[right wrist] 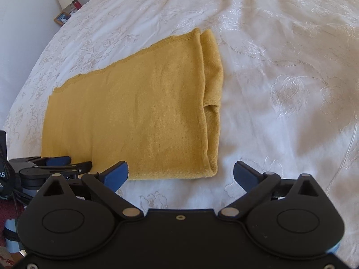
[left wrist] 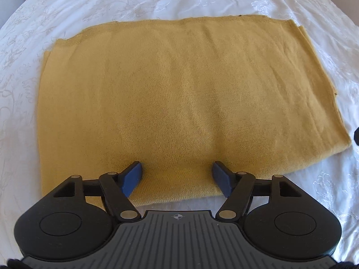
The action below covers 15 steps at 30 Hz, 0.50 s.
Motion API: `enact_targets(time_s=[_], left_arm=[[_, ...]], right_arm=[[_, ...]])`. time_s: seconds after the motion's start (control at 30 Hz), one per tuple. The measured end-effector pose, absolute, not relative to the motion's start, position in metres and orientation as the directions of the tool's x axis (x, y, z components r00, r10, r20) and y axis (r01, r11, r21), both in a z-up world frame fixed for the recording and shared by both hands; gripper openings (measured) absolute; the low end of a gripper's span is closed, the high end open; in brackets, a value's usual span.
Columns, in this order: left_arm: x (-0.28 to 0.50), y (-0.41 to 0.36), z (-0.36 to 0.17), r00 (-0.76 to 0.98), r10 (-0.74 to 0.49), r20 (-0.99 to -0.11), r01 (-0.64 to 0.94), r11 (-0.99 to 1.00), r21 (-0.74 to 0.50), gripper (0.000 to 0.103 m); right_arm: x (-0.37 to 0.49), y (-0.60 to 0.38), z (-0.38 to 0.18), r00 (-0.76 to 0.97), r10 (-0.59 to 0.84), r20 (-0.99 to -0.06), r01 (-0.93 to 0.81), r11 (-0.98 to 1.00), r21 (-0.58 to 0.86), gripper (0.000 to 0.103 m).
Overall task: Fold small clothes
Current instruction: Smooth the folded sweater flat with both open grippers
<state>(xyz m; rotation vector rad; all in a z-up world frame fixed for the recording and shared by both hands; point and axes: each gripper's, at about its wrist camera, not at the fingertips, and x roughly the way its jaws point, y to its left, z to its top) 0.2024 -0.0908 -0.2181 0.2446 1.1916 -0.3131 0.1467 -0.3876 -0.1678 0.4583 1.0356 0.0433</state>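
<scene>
Yellow garment point(left wrist: 157, 103) folded flat on white bedspread point(left wrist: 246, 2); layered right edge visible only in right view. Left gripper point(left wrist: 177, 174) apart, empty; right gripper point(right wrist: 180, 174) wide apart, empty. Bedside items blurred.

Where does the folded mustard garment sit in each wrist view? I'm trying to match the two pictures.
Left wrist view: the mustard garment fills the centre, its near edge under the open left gripper.
Right wrist view: left of centre, garment.
Shared landmark: the white embroidered bedspread, and the framed photo at upper left.
</scene>
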Motion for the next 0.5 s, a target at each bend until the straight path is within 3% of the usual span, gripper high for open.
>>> enact_targets(time_s=[0.37,0.5], left_arm=[[0.222,-0.093,-0.233,0.309,-0.059,-0.949,0.315,0.948,0.044,0.101],[0.213,-0.089,-0.236,0.306,-0.069,-0.950,0.303,0.953,0.028,0.103]], right_arm=[[0.220,-0.433,-0.203,0.499,0.428,-0.754,0.156,0.811,0.563,0.102],[0.236,-0.435,-0.219,0.494,0.503,-0.709,0.148,0.755,0.639,0.103]])
